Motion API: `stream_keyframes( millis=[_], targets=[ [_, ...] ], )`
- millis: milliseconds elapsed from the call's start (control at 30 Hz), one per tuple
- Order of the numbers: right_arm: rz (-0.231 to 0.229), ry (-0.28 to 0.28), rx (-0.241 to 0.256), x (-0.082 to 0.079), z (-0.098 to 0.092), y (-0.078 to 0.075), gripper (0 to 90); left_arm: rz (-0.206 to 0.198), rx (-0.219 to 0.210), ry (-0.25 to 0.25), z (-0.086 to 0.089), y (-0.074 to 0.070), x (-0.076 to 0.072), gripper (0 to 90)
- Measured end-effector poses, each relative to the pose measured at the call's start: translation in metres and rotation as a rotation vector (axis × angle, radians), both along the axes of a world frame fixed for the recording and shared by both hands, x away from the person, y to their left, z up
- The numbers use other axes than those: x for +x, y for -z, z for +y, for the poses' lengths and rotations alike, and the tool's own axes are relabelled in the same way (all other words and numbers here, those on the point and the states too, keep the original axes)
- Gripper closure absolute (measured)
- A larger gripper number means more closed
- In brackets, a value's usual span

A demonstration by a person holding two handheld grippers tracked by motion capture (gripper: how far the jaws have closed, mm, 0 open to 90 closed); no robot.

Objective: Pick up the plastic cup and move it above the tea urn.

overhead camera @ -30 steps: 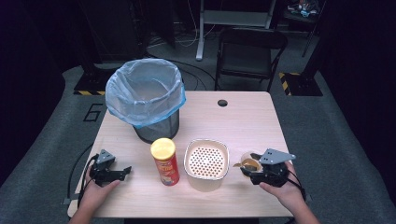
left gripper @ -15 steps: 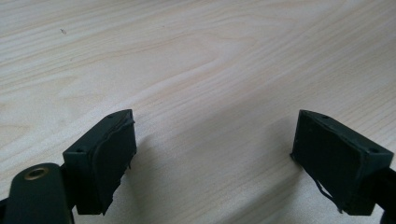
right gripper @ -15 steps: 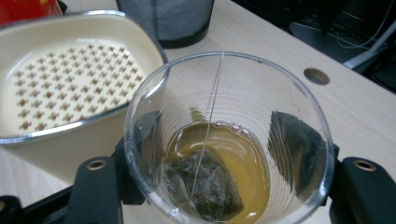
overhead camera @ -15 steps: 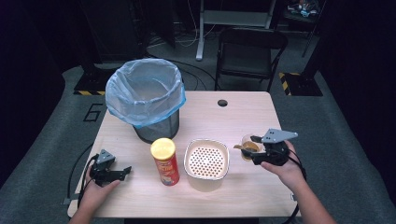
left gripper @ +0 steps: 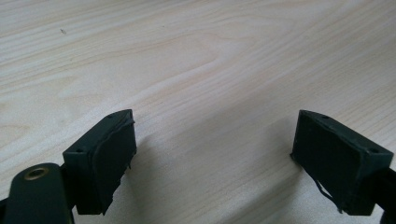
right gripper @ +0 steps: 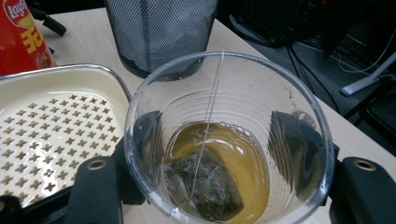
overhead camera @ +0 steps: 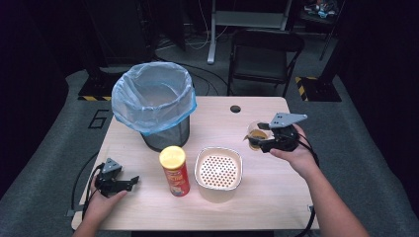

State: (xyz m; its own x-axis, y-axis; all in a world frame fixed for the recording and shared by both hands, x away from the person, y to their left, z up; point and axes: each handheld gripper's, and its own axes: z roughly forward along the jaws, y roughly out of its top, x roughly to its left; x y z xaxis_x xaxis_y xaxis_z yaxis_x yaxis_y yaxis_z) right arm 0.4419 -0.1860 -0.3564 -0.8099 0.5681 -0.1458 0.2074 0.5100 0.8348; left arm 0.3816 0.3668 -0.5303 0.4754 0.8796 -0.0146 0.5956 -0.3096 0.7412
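On the table, at this moment:

Table: pale wood, seen from above; a small dark hole sat near its far edge.

Bin: black mesh, lined with a blue bag, standing at the far left; its mouth was open and upright.

Crisp can: red tube with a yellow lid, upright, just beside the strainer dish on that dish's left.

Strainer dish: cream, square, with a perforated insert; it stood near the front centre, and looked empty.

Cup: clear plastic, holding a shallow pool of brown tea and a soaked teabag whose string ran up over the rim. In the high view it was off to the right of the dish.

Right gripper: jaws pressed against the cup's two sides, pinching it; the cup appeared lifted clear of the tabletop and tipped slightly.

Left gripper: resting low at the front left, jaws spread wide over bare wood, nothing between them.

Step judged in hand: carrying the cup toward the strainer dish, probably to drain the tea and catch the bag.

Handling note: thin plastic would buckle under a hard squeeze, so a light, steady hold was wanted; keep the cup level in transit, then tip slowly over the middle of the perforations so liquid and bag land inside the rim.
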Motion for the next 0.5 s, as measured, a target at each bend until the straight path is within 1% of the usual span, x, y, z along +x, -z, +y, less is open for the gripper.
stream_keyframes(
  millis=[67, 200, 233, 400, 467, 500],
  targets=[
    [-0.005, -0.012, -0.014, 0.004, 0.006, -0.001, 35.2, 0.000, 0.000, 0.000, 0.000, 0.000, 0.000, 13.3],
    [-0.017, -0.050, -0.024, 0.011, 0.020, 0.001, 35.0, -0.002, 0.000, 0.000, 0.000, 0.000, 0.000, 13.3],
    [-0.016, -0.048, -0.021, 0.012, 0.023, 0.002, 35.0, -0.002, 0.000, 0.000, 0.000, 0.000, 0.000, 13.3],
    [-0.033, -0.084, -0.006, 0.021, 0.040, 0.003, 35.0, -0.002, -0.001, 0.000, 0.000, 0.000, 0.000, 13.3],
    [-0.047, -0.091, -0.011, 0.025, 0.046, 0.003, 35.0, -0.002, -0.001, 0.000, 0.000, 0.000, 0.000, 13.3],
    [-0.057, -0.098, -0.021, 0.026, 0.050, 0.004, 35.0, -0.002, 0.000, 0.000, 0.000, 0.000, 0.000, 13.3]
  ],
)
